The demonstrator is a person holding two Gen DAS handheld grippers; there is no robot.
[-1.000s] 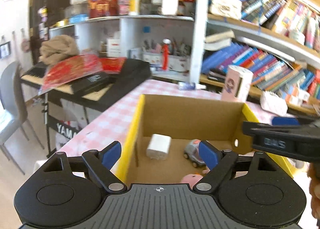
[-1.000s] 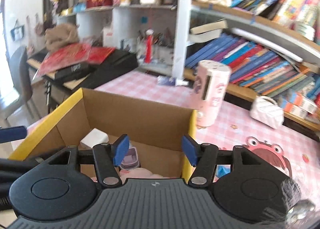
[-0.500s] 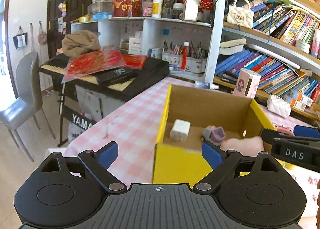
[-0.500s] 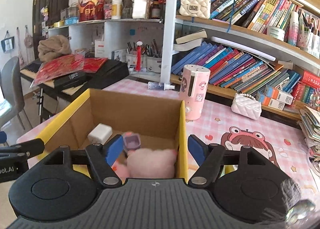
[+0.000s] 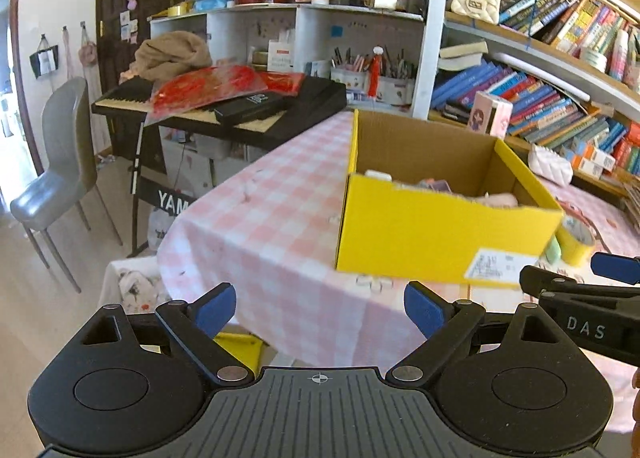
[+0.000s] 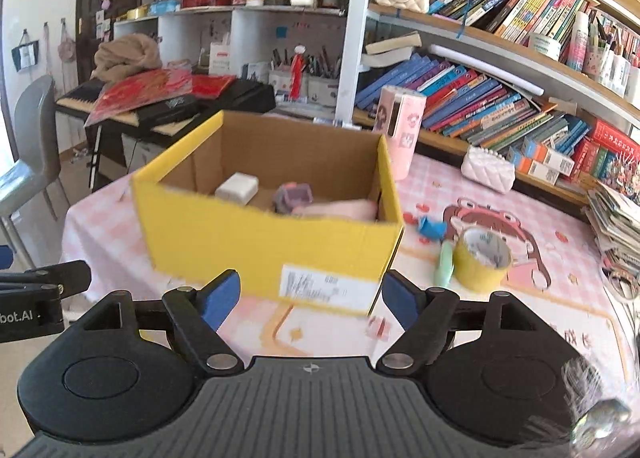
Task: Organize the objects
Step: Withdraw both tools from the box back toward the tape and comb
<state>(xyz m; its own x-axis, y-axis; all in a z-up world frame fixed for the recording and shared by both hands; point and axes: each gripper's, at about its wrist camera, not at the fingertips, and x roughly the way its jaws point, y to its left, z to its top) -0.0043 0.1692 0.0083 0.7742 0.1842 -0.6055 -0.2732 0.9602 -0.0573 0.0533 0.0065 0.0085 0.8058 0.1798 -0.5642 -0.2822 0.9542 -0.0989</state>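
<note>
A yellow cardboard box [image 5: 440, 234] [image 6: 260, 242] stands on the pink checked table [image 5: 272, 234]. Inside it lie a white block [image 6: 237, 187], a small purple toy [image 6: 292, 197] and a pink plush [image 6: 340, 209]. My left gripper [image 5: 320, 308] is open and empty, held back from the table's near edge. My right gripper [image 6: 312, 300] is open and empty, in front of the box's near wall. A yellow tape roll [image 6: 482, 258], a green item [image 6: 444, 264] and a blue item [image 6: 432, 226] lie on the table right of the box.
A pink cylinder [image 6: 400, 129] and a white quilted purse [image 6: 487, 169] stand behind the box by the bookshelf [image 6: 500, 97]. A keyboard piano [image 5: 224, 109] and a grey chair [image 5: 60, 177] stand left. A paper stack [image 6: 620, 217] lies at the far right.
Both grippers have pulled back and away from the box; a second ago they were over its opening, now they are in front of its near wall. Both stay open.
</note>
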